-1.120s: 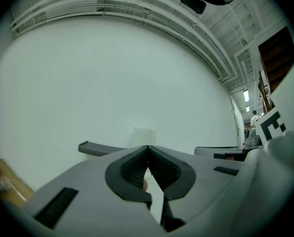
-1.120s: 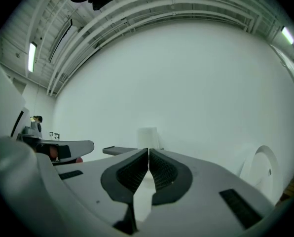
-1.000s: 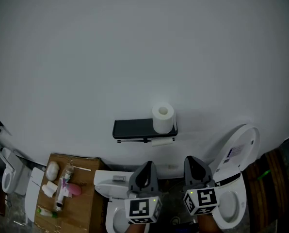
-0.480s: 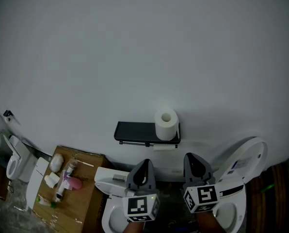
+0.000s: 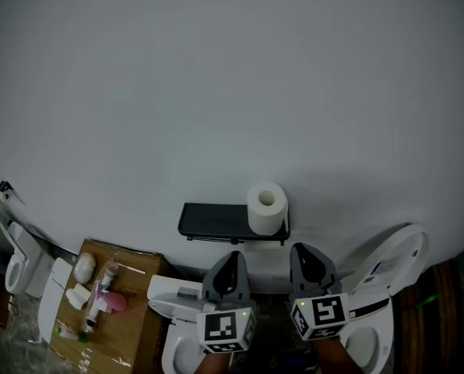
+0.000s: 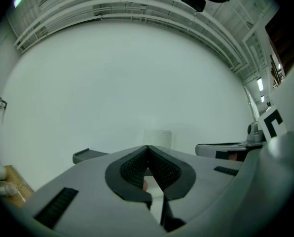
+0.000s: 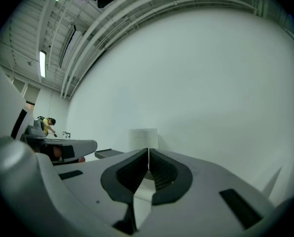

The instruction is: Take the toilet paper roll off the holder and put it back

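Note:
A white toilet paper roll (image 5: 265,207) stands upright on the right end of a black wall-mounted holder shelf (image 5: 210,220). My left gripper (image 5: 233,255) and right gripper (image 5: 298,249) hover side by side just below the shelf, both shut and empty, apart from the roll. In the left gripper view the roll (image 6: 157,136) shows just above the closed tips of the left gripper (image 6: 147,147), with the shelf (image 6: 85,155) to the left. The right gripper view has the roll (image 7: 143,137) straight ahead, beyond the closed tips of the right gripper (image 7: 148,150).
A white toilet with its lid raised (image 5: 389,275) stands at the right, and another toilet (image 5: 174,314) sits under the left gripper. At lower left, a cardboard sheet (image 5: 131,326) carries several toiletries. A third toilet (image 5: 14,263) is at the far left. The wall is plain white.
Both grippers have edged slightly up toward the holder and stay shut. The roll has not moved on the shelf. The head view shifted a little.

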The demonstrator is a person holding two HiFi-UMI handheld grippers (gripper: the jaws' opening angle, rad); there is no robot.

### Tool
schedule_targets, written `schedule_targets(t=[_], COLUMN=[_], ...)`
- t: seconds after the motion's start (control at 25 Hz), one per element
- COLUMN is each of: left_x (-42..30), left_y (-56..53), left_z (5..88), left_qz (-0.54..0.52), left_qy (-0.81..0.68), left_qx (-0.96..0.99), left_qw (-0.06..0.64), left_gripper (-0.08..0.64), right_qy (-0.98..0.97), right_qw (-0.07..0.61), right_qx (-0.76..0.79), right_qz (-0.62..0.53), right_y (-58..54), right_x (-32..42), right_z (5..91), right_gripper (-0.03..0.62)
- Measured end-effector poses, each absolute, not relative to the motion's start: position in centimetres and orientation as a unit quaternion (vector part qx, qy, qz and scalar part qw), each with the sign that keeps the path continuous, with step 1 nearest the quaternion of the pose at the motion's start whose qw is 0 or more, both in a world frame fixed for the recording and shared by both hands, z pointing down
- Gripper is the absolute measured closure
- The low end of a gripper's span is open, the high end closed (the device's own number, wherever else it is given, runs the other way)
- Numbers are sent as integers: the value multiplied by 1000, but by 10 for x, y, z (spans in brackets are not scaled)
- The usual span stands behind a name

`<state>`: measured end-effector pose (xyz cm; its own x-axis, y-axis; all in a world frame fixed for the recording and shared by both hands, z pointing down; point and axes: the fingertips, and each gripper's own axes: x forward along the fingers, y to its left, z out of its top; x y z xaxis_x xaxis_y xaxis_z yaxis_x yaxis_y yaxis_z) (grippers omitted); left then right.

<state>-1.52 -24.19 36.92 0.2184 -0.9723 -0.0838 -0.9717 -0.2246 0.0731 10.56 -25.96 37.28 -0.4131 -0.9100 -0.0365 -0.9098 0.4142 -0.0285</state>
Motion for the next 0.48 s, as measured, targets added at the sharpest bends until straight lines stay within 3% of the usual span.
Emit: schedule_targets(t=[0.44,0.48], left_x=[-20,-21], left_y=[-257,-257], left_z=[367,367], left_qz=[-72,-72], left_qy=[-610,-610], left_qx=[789,789], left_qw=[15,15], left_gripper=[548,548], right_qy=[842,845], right_qw=[15,14], right_qx=[-539,-534], right_qz=[-5,-8], right_y=[-271,-272], right_x=[93,90], right_z=[377,377], right_gripper=[569,546])
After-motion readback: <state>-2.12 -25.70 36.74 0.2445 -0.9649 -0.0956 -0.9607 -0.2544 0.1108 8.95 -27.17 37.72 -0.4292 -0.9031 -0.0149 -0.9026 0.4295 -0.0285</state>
